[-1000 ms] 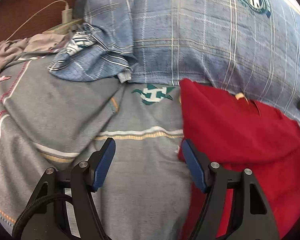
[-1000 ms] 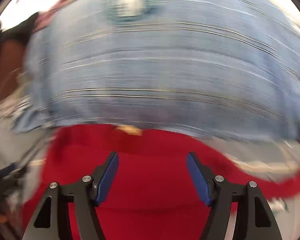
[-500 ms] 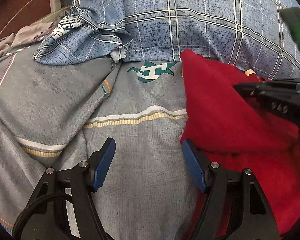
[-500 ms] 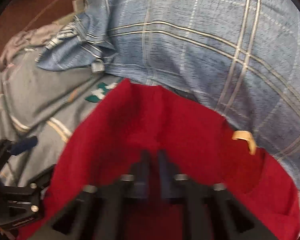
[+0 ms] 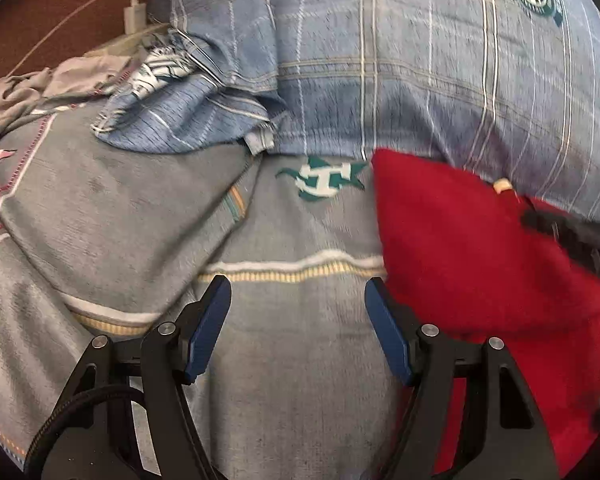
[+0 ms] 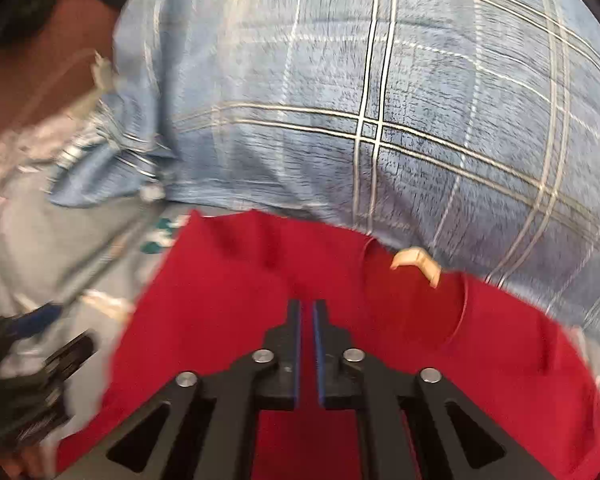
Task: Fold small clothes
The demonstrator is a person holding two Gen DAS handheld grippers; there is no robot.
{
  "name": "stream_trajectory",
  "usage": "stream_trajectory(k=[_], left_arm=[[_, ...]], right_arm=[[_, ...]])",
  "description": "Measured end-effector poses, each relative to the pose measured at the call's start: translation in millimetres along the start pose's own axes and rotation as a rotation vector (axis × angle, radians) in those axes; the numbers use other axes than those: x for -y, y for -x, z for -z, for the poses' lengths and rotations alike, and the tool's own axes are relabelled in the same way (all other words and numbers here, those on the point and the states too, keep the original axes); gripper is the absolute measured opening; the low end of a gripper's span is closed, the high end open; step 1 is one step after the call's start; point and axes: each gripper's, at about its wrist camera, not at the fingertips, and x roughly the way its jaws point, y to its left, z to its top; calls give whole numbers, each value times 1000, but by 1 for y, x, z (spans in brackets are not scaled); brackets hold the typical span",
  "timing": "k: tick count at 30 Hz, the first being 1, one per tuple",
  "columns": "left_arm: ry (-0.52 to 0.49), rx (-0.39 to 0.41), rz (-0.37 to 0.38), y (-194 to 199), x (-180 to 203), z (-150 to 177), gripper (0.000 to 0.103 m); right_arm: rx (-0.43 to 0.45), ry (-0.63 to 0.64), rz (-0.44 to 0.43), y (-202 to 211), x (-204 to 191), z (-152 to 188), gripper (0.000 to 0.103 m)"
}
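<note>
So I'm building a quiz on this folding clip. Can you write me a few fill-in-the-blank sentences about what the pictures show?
1. The right gripper has its jaws ____ over the red garment.
2. The left gripper hovers with its jaws ____.
3. The red garment lies on a ____ sheet, beside a green emblem.
4. A tan ____ shows at the garment's neck.

Missing words: shut; open; grey; label

home bedroom: plaid pillow, bedsheet
</note>
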Motion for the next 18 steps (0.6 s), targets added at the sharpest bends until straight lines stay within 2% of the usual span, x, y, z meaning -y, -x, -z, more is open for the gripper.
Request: stream_trajectory(k=[1,3,6,8,10,11,12,15,18], left_arm=[[14,4,18,0,0,-1,70],[31,2,63,-2,4,-4,70],[19,-24,127,-10,18,-5,70],[-6,-55,153,-18,27,-4,70],[-45,-81,144,-27,35,-1,70],[-55,-91,139,-30,37,0,70],[-46,-99,142,-32,37,1,70],[-16,-107,150,-33,33,1,71],[-18,-100,138,-32,34,2,73]], right_arm=[[-7,2,-25,5,-1,5,38],[-29,23,-51,10,-4,21,53],[-107,4,-23,-16,-10,35,53],[-83,-34,-24,-6,-4,37,53],[-73,-72,-28,13,9,37,53],[-38,-91,-9,31,20,38,53],[-10,-101,36,46,32,40,56],[59,-153,222,82,80,46,74],[62,-295,407,97,139,54,74]])
